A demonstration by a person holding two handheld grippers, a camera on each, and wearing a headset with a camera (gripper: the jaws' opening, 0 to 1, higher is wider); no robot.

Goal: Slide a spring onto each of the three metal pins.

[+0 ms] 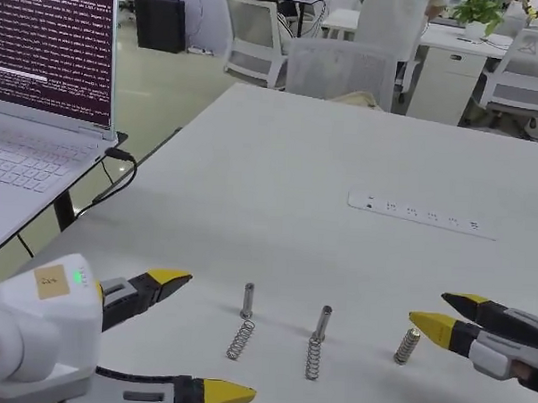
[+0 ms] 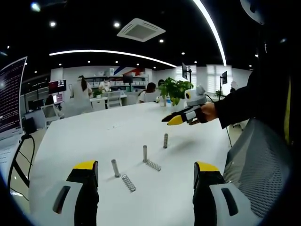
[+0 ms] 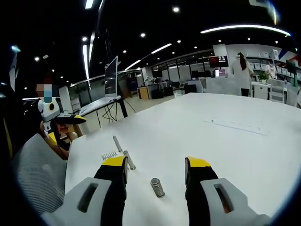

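Note:
Three metal pins stand in a row on the white table (image 1: 343,151). The left pin (image 1: 248,300) and the middle pin (image 1: 323,322) are bare, each with a loose spring (image 1: 240,339) (image 1: 313,358) lying at its base. A spring (image 1: 407,346) sits upright over the right pin. My left gripper (image 1: 201,335) is open, near and to the left of the left pin. My right gripper (image 1: 443,313) is open just right of the sprung pin (image 3: 157,187), which stands a little ahead between its jaws without touching them. From the left gripper (image 2: 146,166), both bare pins (image 2: 115,167) (image 2: 145,153) lie ahead.
An open laptop (image 1: 42,84) with a black cable (image 1: 118,173) sits at the table's left edge. A white power strip (image 1: 420,214) lies flat further back. Office chairs (image 1: 337,71) and desks stand beyond the far edge.

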